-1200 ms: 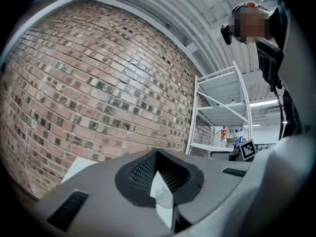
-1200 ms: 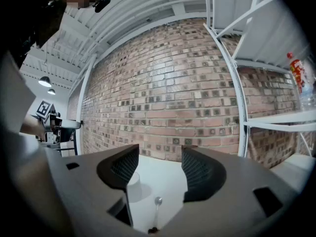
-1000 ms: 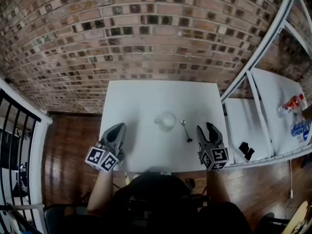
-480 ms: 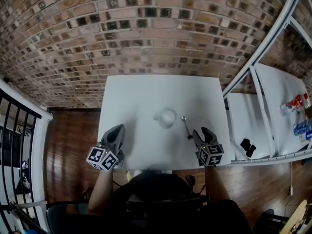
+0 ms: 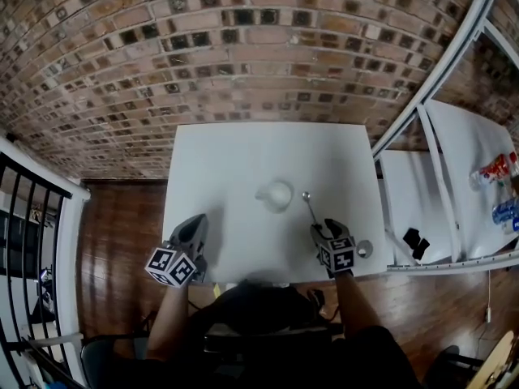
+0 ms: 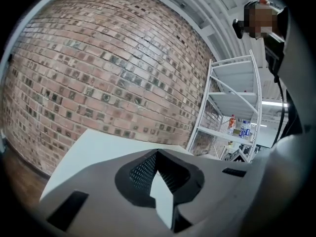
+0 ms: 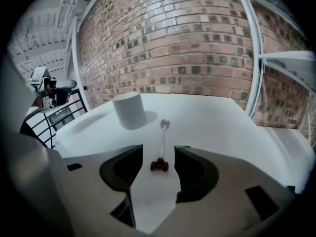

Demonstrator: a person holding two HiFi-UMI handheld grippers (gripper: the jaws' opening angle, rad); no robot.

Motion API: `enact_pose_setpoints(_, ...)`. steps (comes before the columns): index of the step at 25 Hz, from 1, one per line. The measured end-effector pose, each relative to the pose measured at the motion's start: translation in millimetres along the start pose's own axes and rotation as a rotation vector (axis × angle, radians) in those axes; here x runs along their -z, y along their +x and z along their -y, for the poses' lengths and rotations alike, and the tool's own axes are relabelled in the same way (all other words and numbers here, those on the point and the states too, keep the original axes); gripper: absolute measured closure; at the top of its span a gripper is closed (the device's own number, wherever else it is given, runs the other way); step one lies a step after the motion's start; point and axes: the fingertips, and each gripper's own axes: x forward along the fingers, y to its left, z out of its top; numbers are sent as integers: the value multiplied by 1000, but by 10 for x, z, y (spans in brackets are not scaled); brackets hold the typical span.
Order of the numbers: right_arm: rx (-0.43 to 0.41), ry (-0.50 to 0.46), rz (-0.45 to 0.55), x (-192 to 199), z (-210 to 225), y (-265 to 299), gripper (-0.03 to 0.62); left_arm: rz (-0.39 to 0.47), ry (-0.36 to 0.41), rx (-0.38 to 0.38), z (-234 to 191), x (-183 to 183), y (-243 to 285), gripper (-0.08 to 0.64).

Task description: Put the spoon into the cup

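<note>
– Between the fingers of the right gripper point(image 7: 159, 154), now lowered and spreading wider, the spoon point(image 7: 163, 142) handle is lying untouched; the cup point(image 7: 128, 110) is standing beyond.
– Left gripper point(image 6: 158, 154)?
– Fingers are staying pressed together, empty.

Left gripper point(image 5: 195, 221) and right gripper point(image 5: 324, 228): same build, pale grey moulded shells with dark, grid-textured hollows inside the jaws. Toward the person's dark top point(image 5: 251, 310), left marker cube point(image 5: 172, 266) and right marker cube point(image 5: 337, 255) show black-and-white square patterns on each visible face.
</note>
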Motion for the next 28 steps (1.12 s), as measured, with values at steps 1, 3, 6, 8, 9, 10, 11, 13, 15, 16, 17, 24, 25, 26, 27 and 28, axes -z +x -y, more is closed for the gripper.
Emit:
enact_pose_setpoints(1, 0, -3, -12, 40, 0, 28, 385, -3, 1, 1, -2, -1, 2, 557)
enact_pose_setpoints(3, 2, -11, -43, 133, 3, 93, 385, -7, 7, 6, 6, -18, 12, 557)
enact_pose_setpoints(6, 15, -19, -70, 250, 14, 166, 387, -7, 13, 9, 10, -45, 4, 557)
enact_pose_setpoints(8, 37, -25, -59, 257, 28, 176, 423, -8, 15, 8, 2, -52, -5, 557)
enact_pose_setpoints(9, 46, -27, -56, 252, 29, 177, 425, -8, 14, 7, -3, -53, -7, 555)
enact_pose_setpoints(10, 54, -28, -55, 247, 32, 179, 425, -6, 12, 7, -5, -52, -9, 557)
enact_pose_setpoints(11, 61, -29, -57, 246, 36, 180, 425, -4, 9, 7, -3, -49, -11, 555)
enact_pose_setpoints(13, 69, -29, -64, 256, 44, 181, 425, 0, 4, 7, 4, -34, -15, 557)
enact_pose_setpoints(15, 71, -36, -73, 265, 44, 176, 426, 0, 4, 9, 11, -22, -15, 557)
enact_pose_setpoints(16, 70, -42, -74, 260, 44, 173, 434, 1, 3, 9, 14, -21, -12, 557)
enact_pose_setpoints(17, 70, -44, -75, 256, 46, 171, 455, 4, 1, 10, 19, -24, -8, 557)
enact_pose_setpoints(24, 59, -22, -164, 271, 80, 156, 465, 31, -1, 21, 42, -101, -6, 555)
enact_pose_setpoints(25, 57, -25, -161, 252, 72, 146, 465, 33, 0, 22, 31, -115, -11, 557)
enact_pose_setpoints(26, 54, -27, -148, 215, 50, 131, 465, 36, 2, 22, 15, -131, -19, 555)
enact_pose_setpoints(27, 50, -26, -127, 167, 22, 110, 465, 38, 4, 19, -1, -146, -33, 557)
enact_pose_setpoints(28, 47, -23, -101, 117, -2, 83, 465, 41, 5, 16, -16, -157, -49, 555)
